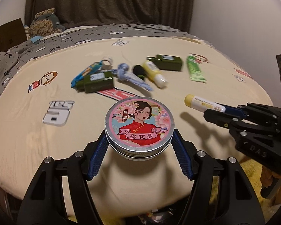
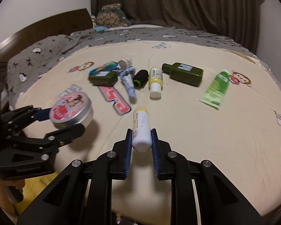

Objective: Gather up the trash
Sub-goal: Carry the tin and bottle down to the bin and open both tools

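Note:
My left gripper (image 1: 139,140) is shut on a round metal tin (image 1: 139,125) with a pink lid showing a woman in red, held above the bed; it also shows in the right wrist view (image 2: 71,111). My right gripper (image 2: 141,140) is shut on a white tube with a yellow cap (image 2: 141,129), held above the bed; it shows in the left wrist view (image 1: 204,104). Farther back on the cream sheet lie two green bottles (image 2: 183,73) (image 2: 103,77), a yellow bottle (image 2: 155,81), a black roll (image 2: 140,78), a blue-white tube (image 2: 129,84), a blue packet (image 2: 103,67), a small white jar (image 2: 125,62) and a green tube (image 2: 215,88).
The bed's cream sheet (image 2: 215,140) has cartoon prints. A grey patterned quilt (image 2: 46,50) and a stuffed toy (image 2: 110,18) lie at the far side near a dark headboard (image 2: 37,31). Dark curtains (image 2: 168,3) hang behind. Something yellow (image 2: 35,189) sits below the bed's near edge.

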Motion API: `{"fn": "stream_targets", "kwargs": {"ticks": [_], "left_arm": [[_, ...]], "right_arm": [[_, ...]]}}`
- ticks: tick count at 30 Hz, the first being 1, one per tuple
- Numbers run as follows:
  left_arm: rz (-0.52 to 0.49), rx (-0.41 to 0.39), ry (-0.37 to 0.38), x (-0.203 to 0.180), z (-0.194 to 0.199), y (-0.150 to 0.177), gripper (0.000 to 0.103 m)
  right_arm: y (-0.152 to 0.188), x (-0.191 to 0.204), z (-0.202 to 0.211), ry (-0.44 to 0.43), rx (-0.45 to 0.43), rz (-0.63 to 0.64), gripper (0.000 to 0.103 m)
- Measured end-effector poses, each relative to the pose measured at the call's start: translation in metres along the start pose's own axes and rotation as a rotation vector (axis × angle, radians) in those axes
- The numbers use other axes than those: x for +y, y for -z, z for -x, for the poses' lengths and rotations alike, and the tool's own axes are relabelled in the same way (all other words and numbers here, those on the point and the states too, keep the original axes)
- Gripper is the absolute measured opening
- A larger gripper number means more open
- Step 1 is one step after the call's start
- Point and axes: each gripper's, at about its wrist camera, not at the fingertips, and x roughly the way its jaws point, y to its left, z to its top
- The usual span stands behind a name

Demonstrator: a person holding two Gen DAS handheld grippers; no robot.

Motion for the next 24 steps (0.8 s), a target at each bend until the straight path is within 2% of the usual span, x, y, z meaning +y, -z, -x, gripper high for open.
{"fn": "stream_targets", "kwargs": {"ticks": [6, 13, 17, 24], "left_arm": [[0.006, 0.019, 0.048, -0.017, 0.032, 0.039, 0.064], [0.011, 0.061, 0.073, -0.029, 0.049, 0.084, 0.064], [0.015, 0.109, 0.089, -0.033, 0.045, 0.107, 0.064], [0.029, 0.246, 0.115, -0.035, 0.013, 0.145, 0.064]], "right_arm": [[0.034, 0.005, 0.049, -0.014, -0.021, -0.013, 0.021], [0.081, 0.009, 0.065, -0.041, 0.030, -0.079, 0.021], [0.107, 0.014, 0.063, -0.052, 0.076, -0.106, 0.021], [0.142, 0.020, 0.024, -0.049, 0.240, -0.116, 0.021]]}}
